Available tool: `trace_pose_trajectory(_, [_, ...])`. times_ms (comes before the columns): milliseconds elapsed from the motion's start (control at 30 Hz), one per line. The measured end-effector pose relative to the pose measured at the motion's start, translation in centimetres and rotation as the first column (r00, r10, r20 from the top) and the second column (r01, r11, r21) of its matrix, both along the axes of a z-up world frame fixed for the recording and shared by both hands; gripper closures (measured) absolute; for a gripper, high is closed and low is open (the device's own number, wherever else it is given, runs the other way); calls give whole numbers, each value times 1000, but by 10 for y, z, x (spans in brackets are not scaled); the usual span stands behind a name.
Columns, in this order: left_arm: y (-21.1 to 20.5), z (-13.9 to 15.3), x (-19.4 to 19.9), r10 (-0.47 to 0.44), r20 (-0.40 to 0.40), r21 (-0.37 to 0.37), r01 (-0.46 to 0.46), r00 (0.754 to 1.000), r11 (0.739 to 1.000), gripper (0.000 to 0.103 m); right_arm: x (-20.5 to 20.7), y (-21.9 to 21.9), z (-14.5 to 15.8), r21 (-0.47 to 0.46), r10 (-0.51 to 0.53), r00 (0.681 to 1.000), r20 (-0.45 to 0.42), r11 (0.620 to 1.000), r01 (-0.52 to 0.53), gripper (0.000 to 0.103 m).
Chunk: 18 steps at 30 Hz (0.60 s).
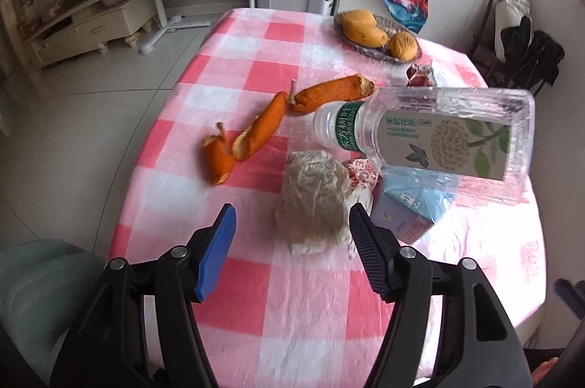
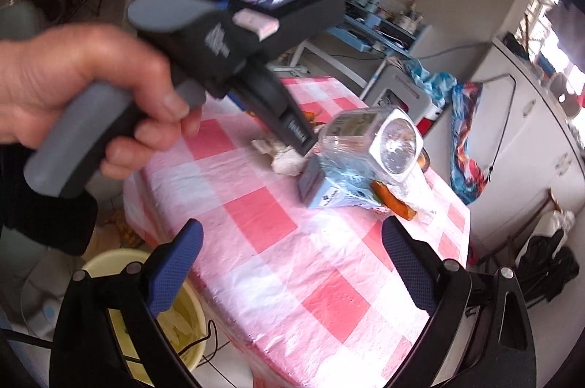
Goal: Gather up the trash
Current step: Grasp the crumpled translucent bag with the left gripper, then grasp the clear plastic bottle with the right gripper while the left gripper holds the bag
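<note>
My left gripper (image 1: 292, 210) is open, low over a crumpled plastic wrap (image 1: 310, 198) on the pink checked table (image 1: 256, 296). The wrap lies between the fingers; the right finger is close to its edge and the left pad stands clear of it. An empty clear bottle (image 1: 438, 132) lies on a blue carton (image 1: 413, 205). Two orange peels (image 1: 256, 136) lie beyond the wrap. My right gripper (image 2: 292, 231) is open and holds nothing, above the table's near edge. In the right wrist view the bottle (image 2: 365, 139), the carton (image 2: 325, 190) and the wrap (image 2: 287, 161) show again.
A plate (image 1: 351, 39) of yellow fruit stands at the table's far side, with a small red wrapper (image 1: 420, 75) near it. A yellow bucket (image 2: 109, 258) with a liner sits on the floor beside the table. A hand (image 2: 84, 84) grips the left gripper's handle.
</note>
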<state>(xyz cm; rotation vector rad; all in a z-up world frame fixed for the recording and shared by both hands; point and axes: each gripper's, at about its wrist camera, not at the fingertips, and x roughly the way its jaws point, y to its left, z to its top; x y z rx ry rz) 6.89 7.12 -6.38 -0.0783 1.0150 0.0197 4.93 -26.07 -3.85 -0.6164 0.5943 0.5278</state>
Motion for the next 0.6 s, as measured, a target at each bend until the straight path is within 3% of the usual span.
trace_pose_trajectory(100, [-2,-7,9,-7,-10,13,7,1000,1000,39,6,-2,1,27,-14,1000,-13,1000,14,9])
trace_pose_trajectory(167, [-1,-10,15,-14,-9,3,14,1000,1000,45,9,-1,2,35,-12,1000,-20,999,13,9])
trace_pose_trajectory(233, [2,-14,21,-39,-40,-68,36,998,997,83,11,0,1,30,-10,1000,-19,999,11,9])
trace_pose_trajectory(600, [41,23,7,-24,20,-113,26,1000,993,90,30,-4,-2,68,-41,997,-65,997,45,9])
